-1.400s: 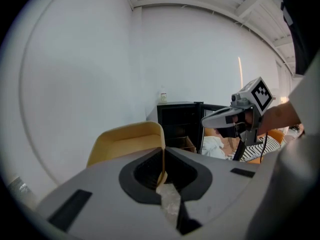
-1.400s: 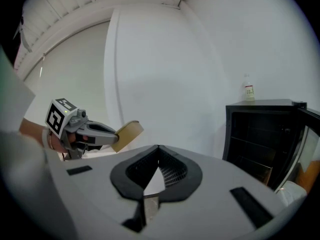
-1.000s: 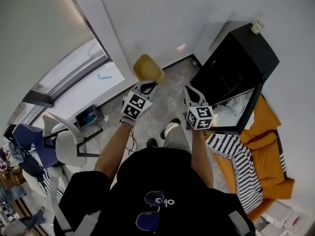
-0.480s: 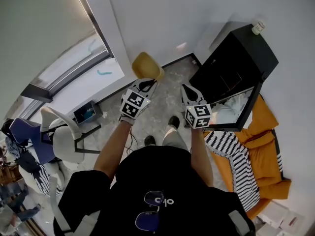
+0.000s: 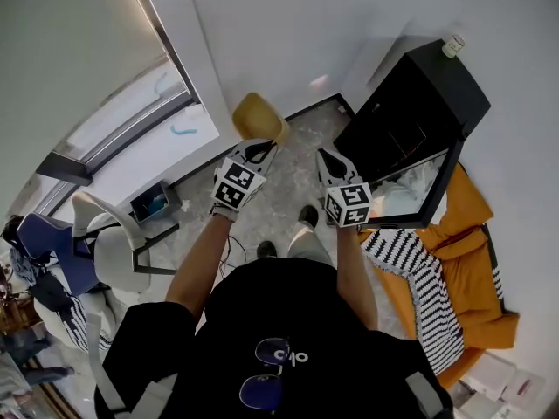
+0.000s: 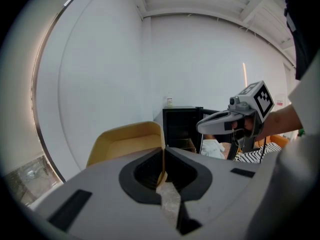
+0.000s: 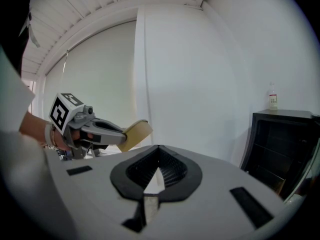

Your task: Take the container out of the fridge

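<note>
Far left: white chair [image 5: 112, 250] and blue chair [image 5: 45, 239], with a small box [image 5: 155, 204] on the floor just right of them.

Left tool [image 5: 262, 150] is clamped on the yellow container [image 5: 259, 118]. In the left gripper view the container [image 6: 127, 141] has its thin wall pinched between the left tool's [image 6: 163, 152] jaws, open side up and tilted. The container is out of the fridge, held in the air over the floor near the white wall, well to the left of the fridge.

Right tool [image 5: 325, 159] is level with the left one, just right of it and not touching. The right gripper view shows the right tool's [image 7: 158, 148] jaws together with nothing between them. From there the left tool [image 7: 121, 134] and container [image 7: 138, 132] sit to the left.

Right: black fridge [image 5: 421, 112] on the floor against the wall, door open on the near side, dark shelves visible [image 7: 284, 146]. Small bottle [image 5: 452, 46] upright on top of the fridge, also seen at [image 7: 272, 102] and [image 6: 170, 102].

Far right, near side: orange cushion [image 5: 476, 260] with a black-and-white striped cloth [image 5: 419, 295] lying on it.
</note>
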A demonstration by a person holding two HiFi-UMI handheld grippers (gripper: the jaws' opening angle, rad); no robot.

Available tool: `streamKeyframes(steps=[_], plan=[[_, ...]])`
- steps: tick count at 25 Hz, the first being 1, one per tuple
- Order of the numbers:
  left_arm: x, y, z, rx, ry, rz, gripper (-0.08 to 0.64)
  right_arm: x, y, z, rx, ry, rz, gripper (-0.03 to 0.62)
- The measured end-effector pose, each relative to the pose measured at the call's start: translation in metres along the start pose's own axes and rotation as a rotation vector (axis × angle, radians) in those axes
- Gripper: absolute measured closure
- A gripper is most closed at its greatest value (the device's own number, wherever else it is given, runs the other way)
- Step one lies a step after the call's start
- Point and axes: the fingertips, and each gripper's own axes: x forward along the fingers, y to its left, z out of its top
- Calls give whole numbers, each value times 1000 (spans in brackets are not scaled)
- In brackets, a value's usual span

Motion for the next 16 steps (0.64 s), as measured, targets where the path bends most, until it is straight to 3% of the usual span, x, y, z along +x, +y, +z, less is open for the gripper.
streamKeyframes(steps=[16], plan=[[-5,5,0,6,-1,-15,541,1,5,0,1,5,-9,586]])
